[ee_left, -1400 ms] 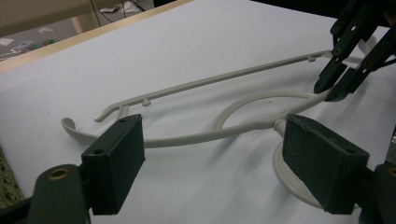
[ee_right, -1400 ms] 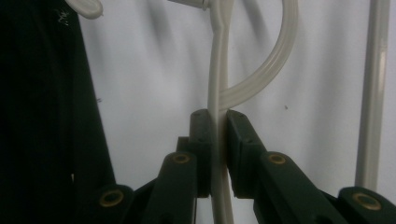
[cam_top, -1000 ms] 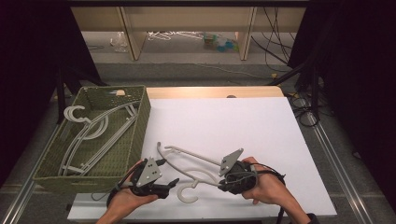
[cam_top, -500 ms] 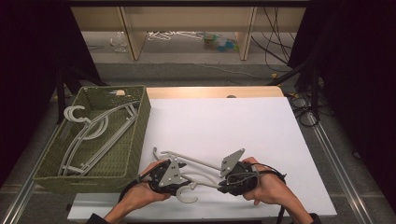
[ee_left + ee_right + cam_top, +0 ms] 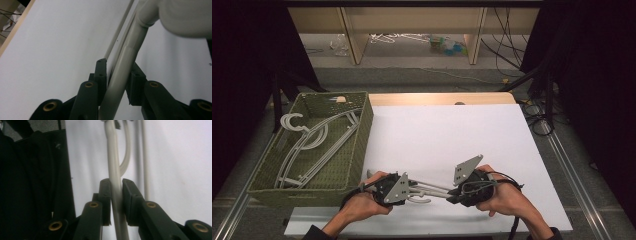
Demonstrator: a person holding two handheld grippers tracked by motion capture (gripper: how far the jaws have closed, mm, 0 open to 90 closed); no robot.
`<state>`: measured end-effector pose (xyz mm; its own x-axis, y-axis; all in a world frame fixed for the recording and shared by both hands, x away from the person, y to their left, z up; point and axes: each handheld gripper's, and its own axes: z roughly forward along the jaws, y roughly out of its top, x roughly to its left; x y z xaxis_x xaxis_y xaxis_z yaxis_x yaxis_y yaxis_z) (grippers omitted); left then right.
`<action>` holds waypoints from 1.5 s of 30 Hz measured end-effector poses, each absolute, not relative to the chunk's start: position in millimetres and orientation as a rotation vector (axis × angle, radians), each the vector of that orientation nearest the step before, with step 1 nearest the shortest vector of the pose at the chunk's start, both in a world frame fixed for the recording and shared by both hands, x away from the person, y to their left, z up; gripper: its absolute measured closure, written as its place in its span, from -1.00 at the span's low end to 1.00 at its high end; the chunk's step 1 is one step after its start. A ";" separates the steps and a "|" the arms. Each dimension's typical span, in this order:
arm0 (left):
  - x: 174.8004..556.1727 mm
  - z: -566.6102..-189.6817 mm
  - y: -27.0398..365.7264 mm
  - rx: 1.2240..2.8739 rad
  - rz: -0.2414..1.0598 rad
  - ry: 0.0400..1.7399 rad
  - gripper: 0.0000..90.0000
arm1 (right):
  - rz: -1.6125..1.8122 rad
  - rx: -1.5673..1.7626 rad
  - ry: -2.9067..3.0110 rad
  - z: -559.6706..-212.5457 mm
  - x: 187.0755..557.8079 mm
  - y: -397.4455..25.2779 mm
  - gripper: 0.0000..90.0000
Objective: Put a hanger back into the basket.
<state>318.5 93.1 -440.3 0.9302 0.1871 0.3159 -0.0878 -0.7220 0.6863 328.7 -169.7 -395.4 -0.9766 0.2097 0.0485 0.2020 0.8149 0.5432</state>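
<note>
A pale grey plastic hanger (image 5: 428, 190) lies low over the near edge of the bench (image 5: 452, 135), whose top is a smooth, matt white sheet with a strip of light wood showing along its far side. The hanger spans the gap between the two hands: the left gripper (image 5: 388, 188) holds one end and the right gripper (image 5: 460, 192) the other, each topped by a flat grey three-cornered plate.

In the left gripper view the black jaws are clenched on a rounded, tube-like arm of the hanger (image 5: 125, 67), which runs up and away between the pads; a thinner straight rod of the same hanger lies just beside it, and a blurred pale mass sits at the top right, too close to make out. In the right gripper view the jaws are likewise closed on a slim, smooth bar of the hanger (image 5: 113, 182), with a curved piece and another thin straight rod beyond it. The jaw pads are blocky and dull black, with brass-coloured rivets at the linkages.

To the left of the bench stands a rectangular olive-green woven basket (image 5: 362, 135) with a coarse, dotted weave. Inside it lie several more hangers (image 5: 309, 142) of the same pale plastic, their hooks towards the far end.
</note>
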 end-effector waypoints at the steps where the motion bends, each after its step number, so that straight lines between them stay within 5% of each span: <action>1: 318.1 -438.7 93.1 2.332 0.465 0.079 0.66 | 0.895 0.351 2.970 -395.5 330.0 -170.6 0.70; 9: 315.3 -419.6 96.2 2.294 0.378 0.199 0.70 | 0.992 0.463 2.888 -394.6 336.8 -173.6 0.51; 23: 320.7 -404.9 110.1 2.216 0.287 0.389 0.71 | 1.192 0.720 2.649 -380.4 340.3 -179.4 -0.15; 45: 335.8 -396.5 113.4 2.210 0.277 0.503 0.74 | 1.358 0.760 2.426 -342.8 328.9 -197.7 -0.30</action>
